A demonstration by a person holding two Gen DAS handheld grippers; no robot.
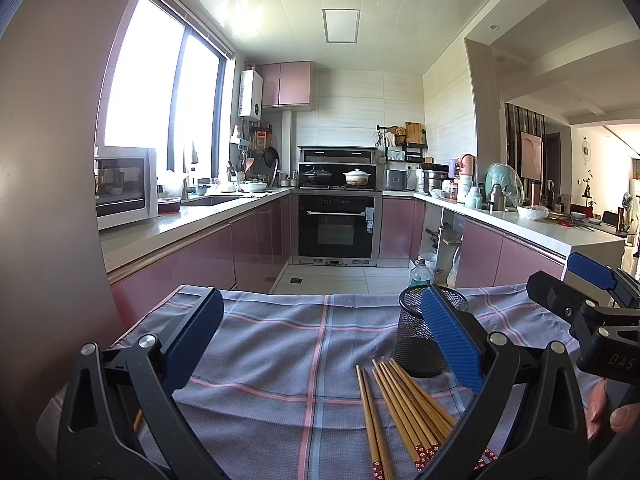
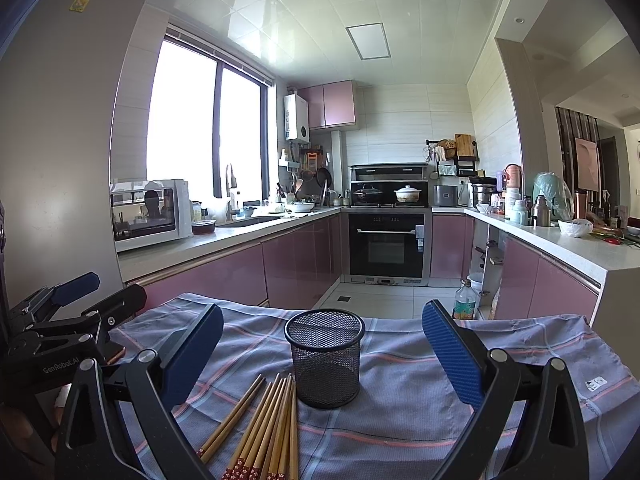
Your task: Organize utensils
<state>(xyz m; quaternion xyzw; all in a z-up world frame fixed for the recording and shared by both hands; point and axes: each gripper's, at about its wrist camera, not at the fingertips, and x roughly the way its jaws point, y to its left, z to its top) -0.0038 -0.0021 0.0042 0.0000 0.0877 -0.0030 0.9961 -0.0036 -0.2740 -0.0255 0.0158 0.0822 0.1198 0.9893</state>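
A black mesh cup [image 2: 326,358] stands upright and empty on a blue checked cloth [image 2: 420,400]. Several wooden chopsticks [image 2: 268,428] with red flowered ends lie flat in front of it, tips near its base. In the left wrist view the cup [image 1: 420,340] is at the right, partly behind a finger, with the chopsticks [image 1: 404,408] before it. My left gripper [image 1: 324,344] is open and empty above the cloth. My right gripper [image 2: 320,356] is open and empty, its jaws standing wide on either side of the cup. Each gripper shows at the edge of the other's view.
The cloth [image 1: 280,360] covers a table whose far edge drops to the kitchen floor. A plastic bottle [image 2: 465,300] stands on the floor beyond. Pink cabinets, an oven [image 2: 386,244] and a microwave [image 2: 150,212] line the room behind.
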